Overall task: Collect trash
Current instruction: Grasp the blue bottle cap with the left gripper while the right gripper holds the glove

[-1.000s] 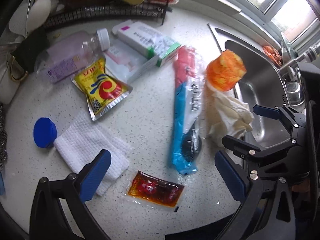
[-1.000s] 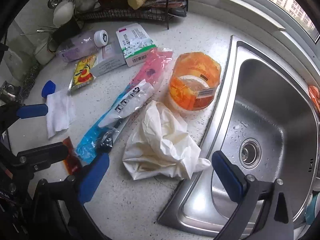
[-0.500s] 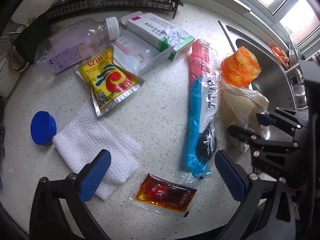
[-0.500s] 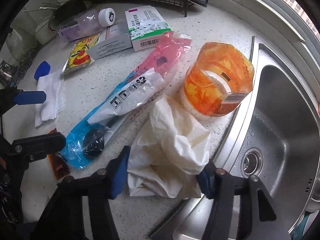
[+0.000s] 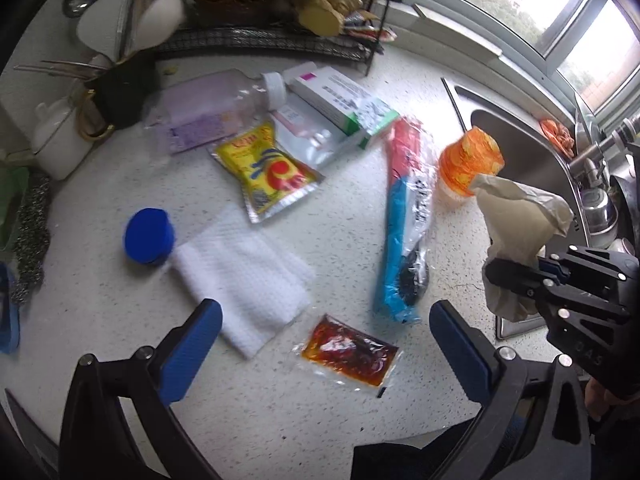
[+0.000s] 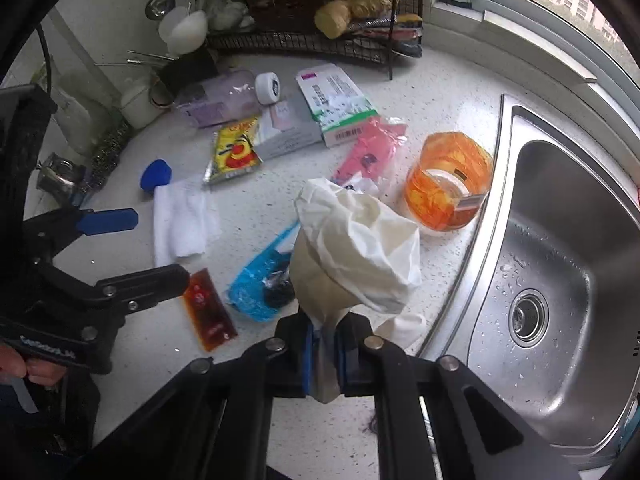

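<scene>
My right gripper (image 6: 322,354) is shut on a crumpled cream glove (image 6: 356,248) and holds it above the counter; it also shows in the left wrist view (image 5: 520,216). My left gripper (image 5: 326,346) is open and empty above a red sauce sachet (image 5: 348,354) and a white folded cloth (image 5: 244,276). A blue and red plastic wrapper (image 5: 406,220), a yellow sachet (image 5: 268,168), an orange plastic cup (image 6: 448,180), a blue cap (image 5: 148,236), a clear bottle (image 5: 204,110) and a white and green box (image 5: 344,100) lie on the counter.
A steel sink (image 6: 560,280) lies to the right. A black wire rack (image 6: 320,8) with food stands at the back. A utensil holder (image 5: 124,88) and a steel scourer (image 5: 32,236) are at the left.
My right gripper closed on the cream glove and lifted it off the counter. My left gripper stayed open and drew back a little.
</scene>
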Available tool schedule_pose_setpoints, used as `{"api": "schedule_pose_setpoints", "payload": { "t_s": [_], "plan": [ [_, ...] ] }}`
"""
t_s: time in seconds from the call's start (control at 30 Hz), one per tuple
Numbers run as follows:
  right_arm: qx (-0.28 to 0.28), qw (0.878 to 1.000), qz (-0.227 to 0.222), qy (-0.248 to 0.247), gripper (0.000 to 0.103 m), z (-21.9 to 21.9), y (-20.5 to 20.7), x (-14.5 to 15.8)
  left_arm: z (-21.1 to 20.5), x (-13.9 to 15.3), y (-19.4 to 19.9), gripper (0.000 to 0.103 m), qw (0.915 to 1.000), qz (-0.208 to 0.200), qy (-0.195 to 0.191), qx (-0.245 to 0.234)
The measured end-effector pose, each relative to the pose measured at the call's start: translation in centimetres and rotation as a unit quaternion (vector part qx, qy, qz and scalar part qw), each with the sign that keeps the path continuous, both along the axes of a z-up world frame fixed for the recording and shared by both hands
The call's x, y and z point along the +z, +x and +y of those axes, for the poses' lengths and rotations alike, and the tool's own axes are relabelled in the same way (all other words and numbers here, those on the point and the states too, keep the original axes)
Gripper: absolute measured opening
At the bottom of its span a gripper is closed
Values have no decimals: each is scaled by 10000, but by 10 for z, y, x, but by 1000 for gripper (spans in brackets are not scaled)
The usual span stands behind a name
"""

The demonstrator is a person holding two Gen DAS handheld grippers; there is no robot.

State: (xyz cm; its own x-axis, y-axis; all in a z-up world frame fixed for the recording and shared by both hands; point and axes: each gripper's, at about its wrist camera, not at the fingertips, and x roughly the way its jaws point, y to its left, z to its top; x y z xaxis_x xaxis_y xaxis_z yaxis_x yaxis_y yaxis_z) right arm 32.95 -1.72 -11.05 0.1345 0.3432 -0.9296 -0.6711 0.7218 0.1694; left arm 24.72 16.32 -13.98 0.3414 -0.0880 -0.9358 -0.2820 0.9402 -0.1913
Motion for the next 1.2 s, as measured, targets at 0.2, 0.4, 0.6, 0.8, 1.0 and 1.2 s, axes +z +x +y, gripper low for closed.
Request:
{"api": "schedule_pose_setpoints", "payload": {
  "t_s": [0.2,0.4,0.6,0.8,1.0,1.2],
  "plan": [
    [231,9996,-29,175,8,30,-1,3,39,10,-10,103,9991,-68,168,375],
    [370,9989,150,234,8,55,9,-12,71,-9,-1,103,9978,121,243,611],
    [496,9981,316,166,8,91,21,-34,99,-30,9,103,9963,311,250,766],
    [597,9970,471,154,8,126,29,-48,131,-50,15,92,9940,440,186,982],
    [837,9951,510,88,8,154,27,-58,146,-71,24,81,9931,595,148,1000],
    [861,9947,567,36,8,157,27,-65,147,-74,31,64,9941,555,230,905]
  ]
}}
